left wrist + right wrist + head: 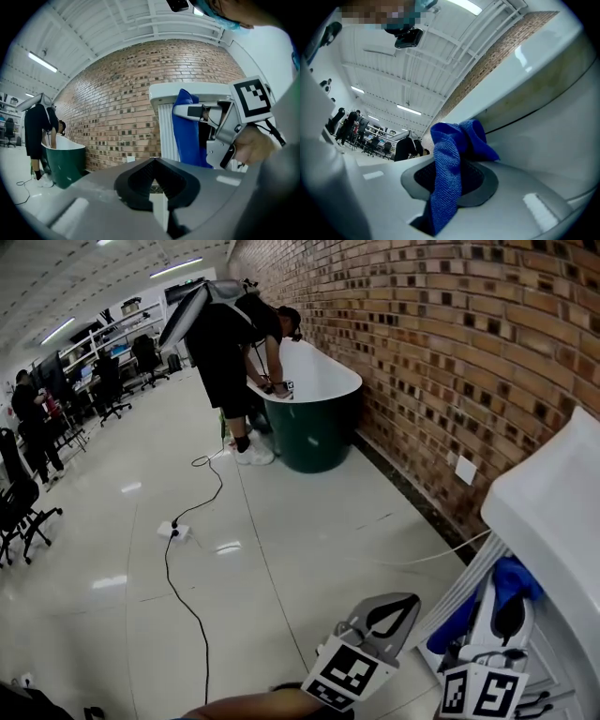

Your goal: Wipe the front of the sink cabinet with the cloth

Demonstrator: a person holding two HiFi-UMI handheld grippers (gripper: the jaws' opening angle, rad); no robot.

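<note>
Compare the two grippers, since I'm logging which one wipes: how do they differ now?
The right gripper is shut on the blue cloth; the left gripper is shut on nothing. The right gripper is up at the sink cabinet front; the left gripper hangs beside it, farther off. Both carry a marker cube.

The sink cabinet (553, 512) runs off the right edge, so only its near corner shows. Against its front, the cloth (514, 576) is partly covered by the right gripper (506, 617). Far from the cabinet, the people (33, 418) by the desks are too small to make out.
</note>
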